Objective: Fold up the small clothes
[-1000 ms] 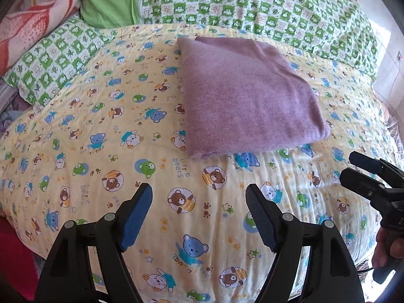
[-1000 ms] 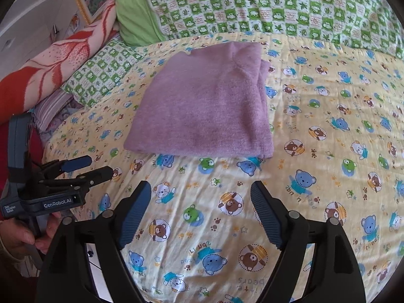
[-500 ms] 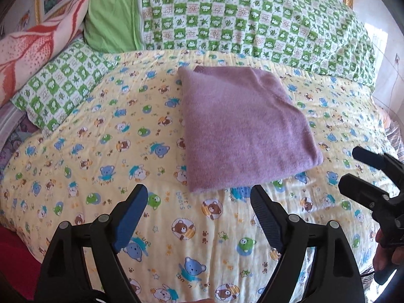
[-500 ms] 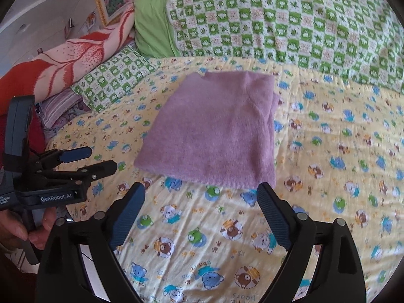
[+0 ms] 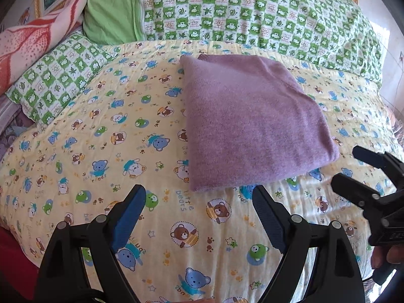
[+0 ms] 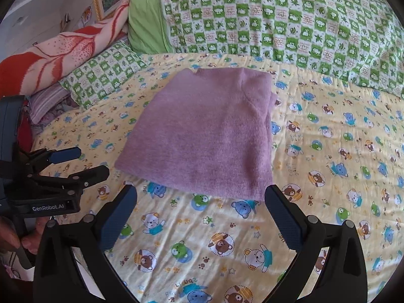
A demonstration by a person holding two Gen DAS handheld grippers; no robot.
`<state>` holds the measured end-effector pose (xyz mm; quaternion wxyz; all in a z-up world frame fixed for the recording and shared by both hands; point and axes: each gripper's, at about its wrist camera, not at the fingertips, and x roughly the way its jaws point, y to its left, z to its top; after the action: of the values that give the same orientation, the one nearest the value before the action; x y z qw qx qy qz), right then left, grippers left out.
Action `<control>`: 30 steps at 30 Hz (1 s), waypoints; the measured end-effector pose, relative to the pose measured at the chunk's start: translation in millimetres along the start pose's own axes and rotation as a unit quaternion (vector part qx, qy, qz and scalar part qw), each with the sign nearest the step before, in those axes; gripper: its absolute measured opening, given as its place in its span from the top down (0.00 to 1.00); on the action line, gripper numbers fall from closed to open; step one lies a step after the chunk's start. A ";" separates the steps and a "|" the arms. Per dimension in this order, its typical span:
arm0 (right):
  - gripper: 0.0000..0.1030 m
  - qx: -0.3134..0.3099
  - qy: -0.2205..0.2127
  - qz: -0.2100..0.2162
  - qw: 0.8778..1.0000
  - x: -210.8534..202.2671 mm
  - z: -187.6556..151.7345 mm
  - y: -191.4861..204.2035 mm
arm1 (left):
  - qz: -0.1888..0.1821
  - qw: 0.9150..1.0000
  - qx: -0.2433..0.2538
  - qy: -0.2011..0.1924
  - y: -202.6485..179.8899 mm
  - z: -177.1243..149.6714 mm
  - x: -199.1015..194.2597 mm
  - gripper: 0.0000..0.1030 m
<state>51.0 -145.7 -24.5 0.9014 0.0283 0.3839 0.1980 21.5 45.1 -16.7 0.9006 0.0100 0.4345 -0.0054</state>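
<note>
A purple knit garment [image 5: 252, 121] lies folded into a flat rectangle on the yellow bear-print bedspread [image 5: 101, 151]; it also shows in the right wrist view [image 6: 207, 136]. My left gripper [image 5: 199, 197] is open and empty, held just short of the garment's near edge. My right gripper [image 6: 200, 197] is open and empty, also just short of the near edge. Each gripper appears at the side of the other's view: the right gripper [image 5: 353, 166] at the right edge, the left gripper [image 6: 85, 164] at the left edge.
Green checked pillows [image 5: 252, 17] and a plain green pillow [image 5: 111, 12] lie along the bed's far side. A red and pink blanket [image 6: 58, 50] is piled at the left. The bedspread's near edge [image 5: 15, 229] drops off at lower left.
Both grippers have moved back and up from the bed, so more of the pillows shows. The garment has not moved. Both grippers stay open.
</note>
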 end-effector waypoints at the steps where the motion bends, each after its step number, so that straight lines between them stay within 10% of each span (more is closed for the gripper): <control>1: 0.02 0.002 0.002 -0.002 1.000 3.8 -1.3 -0.2 | 0.000 1.000 0.001 -0.003 -0.2 0.3 0.0 0.16; 30: 0.02 0.013 -0.006 -0.012 1.000 23.4 -0.4 -7.2 | 0.015 0.999 0.016 -0.024 -1.1 7.1 -2.4 0.13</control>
<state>67.7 -143.5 -42.2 0.9055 0.0366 0.3817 0.1815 25.6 43.8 -10.5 0.9106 0.0307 0.4122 0.0004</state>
